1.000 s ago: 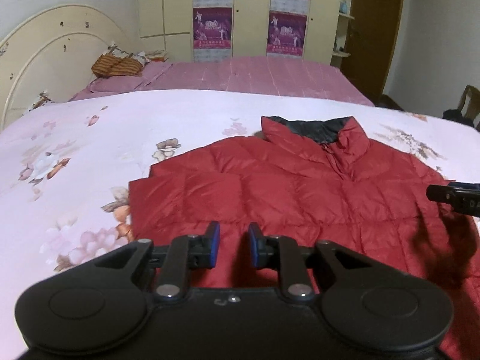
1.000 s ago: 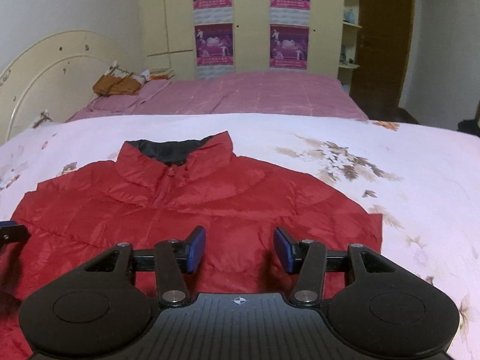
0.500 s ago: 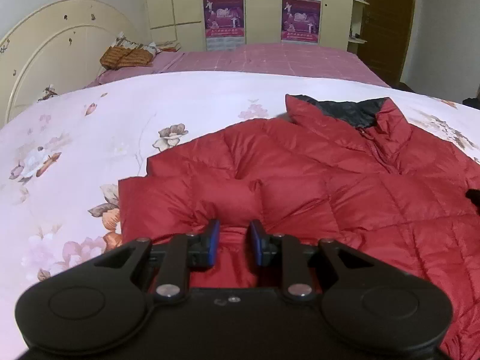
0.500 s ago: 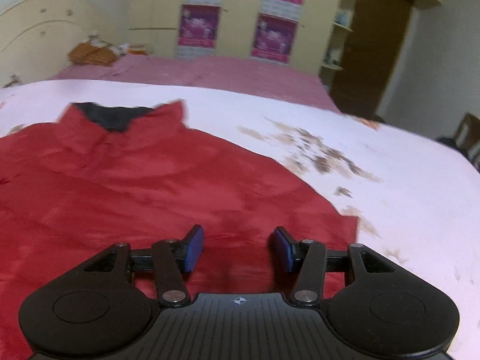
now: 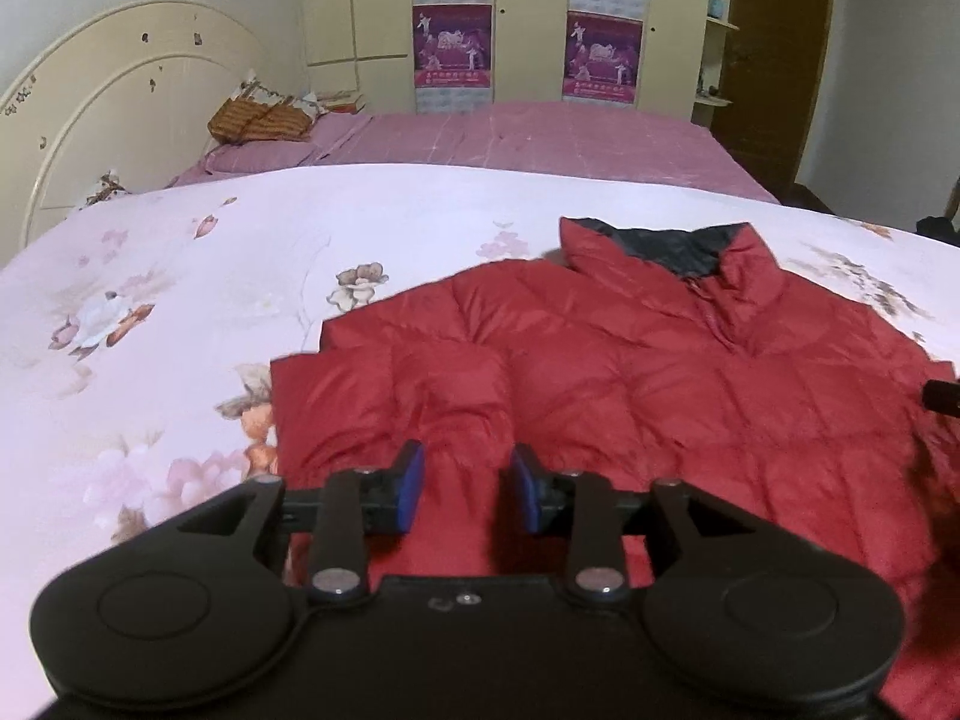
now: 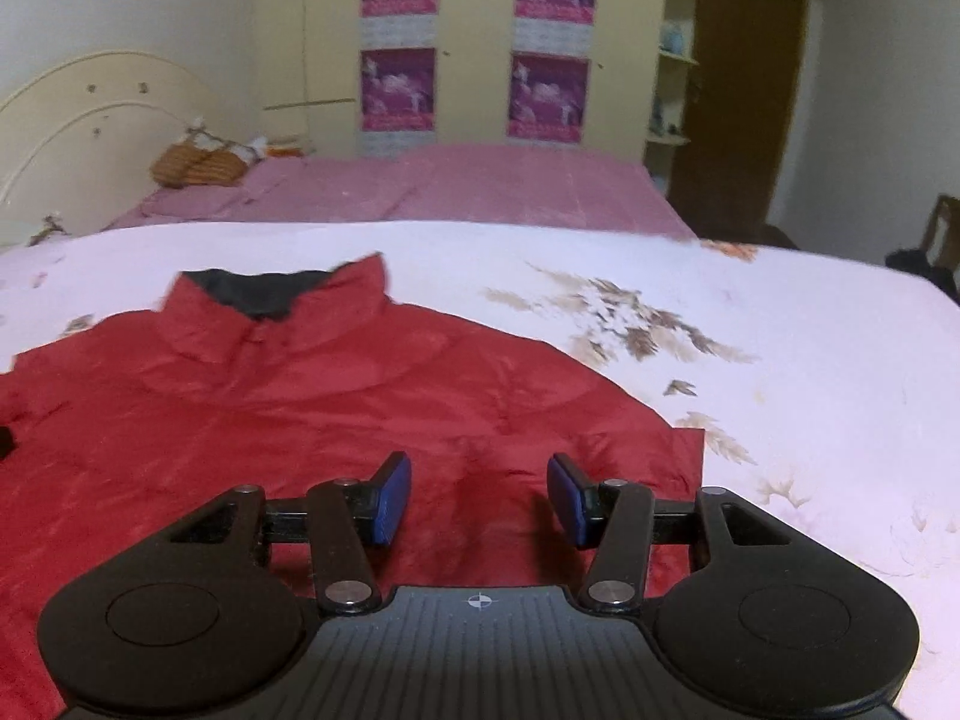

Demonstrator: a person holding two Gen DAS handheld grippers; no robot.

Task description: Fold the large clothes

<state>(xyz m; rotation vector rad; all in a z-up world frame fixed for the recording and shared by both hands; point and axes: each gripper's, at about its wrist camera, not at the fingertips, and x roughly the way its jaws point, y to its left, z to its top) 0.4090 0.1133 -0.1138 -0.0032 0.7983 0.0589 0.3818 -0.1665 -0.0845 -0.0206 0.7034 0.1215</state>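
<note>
A red quilted puffer jacket (image 5: 600,384) with a dark-lined collar (image 5: 666,246) lies flat on the floral bedspread, collar away from me. It also shows in the right wrist view (image 6: 336,408). My left gripper (image 5: 465,486) is open and empty, low over the jacket's left part near the folded sleeve edge. My right gripper (image 6: 477,498) is open and empty, low over the jacket's right part near its right edge (image 6: 690,450). A tip of the right gripper shows at the right edge of the left wrist view (image 5: 942,402).
The white floral bedspread (image 5: 180,312) extends left and right (image 6: 810,396) of the jacket. Behind it is a pink bed (image 5: 528,132) with a pillow and an orange bag (image 5: 258,120), a cream headboard (image 5: 108,96), wardrobes and a brown door (image 6: 744,96).
Both grippers have swung and settled over the jacket's outer parts. The left jaws have opened wider. The right gripper's view has turned back to the left, toward the collar.
</note>
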